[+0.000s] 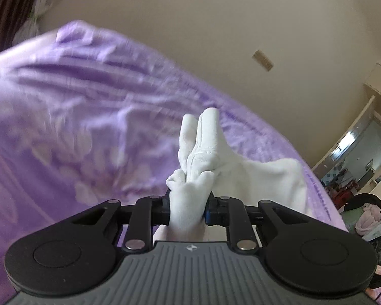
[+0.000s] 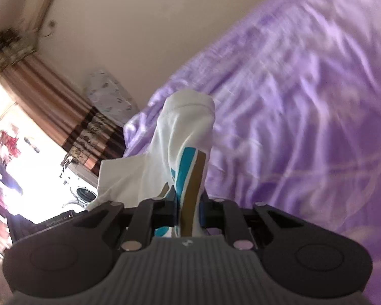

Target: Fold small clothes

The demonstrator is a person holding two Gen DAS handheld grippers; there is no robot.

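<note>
In the left wrist view the left gripper point(image 1: 188, 209) has its jaws drawn in tight on a bunched fold of a white garment point(image 1: 254, 175); the cloth fills the narrow gap between the black fingers point(image 1: 162, 208) and puffs out above them in thick rolled folds; the rest of the garment trails away to the right and lies against the purple bedsheet point(image 1: 76, 106), which is creased, patterned with pale shapes and blurred; a plain beige wall point(image 1: 203, 25) rises behind the bed; at the far right a doorway point(image 1: 363, 147) opens onto a cluttered space, too small to tell what it holds.

In the right wrist view the right gripper point(image 2: 190, 209) is likewise nearly closed, pinching a thin edge of the same white garment point(image 2: 183, 127), here printed with teal and tan stripes point(image 2: 190, 178); the cloth stands up from the jaws in a tall fold, and a flatter part spreads out to the left; the purple bedsheet point(image 2: 304, 101) fills the right side; a striped brown curtain point(image 2: 50, 101) hangs beside a bright window point(image 2: 17, 152) at the left; a front-loading washing machine point(image 2: 82, 193) stands below it, its drum contents not discernible.
</note>
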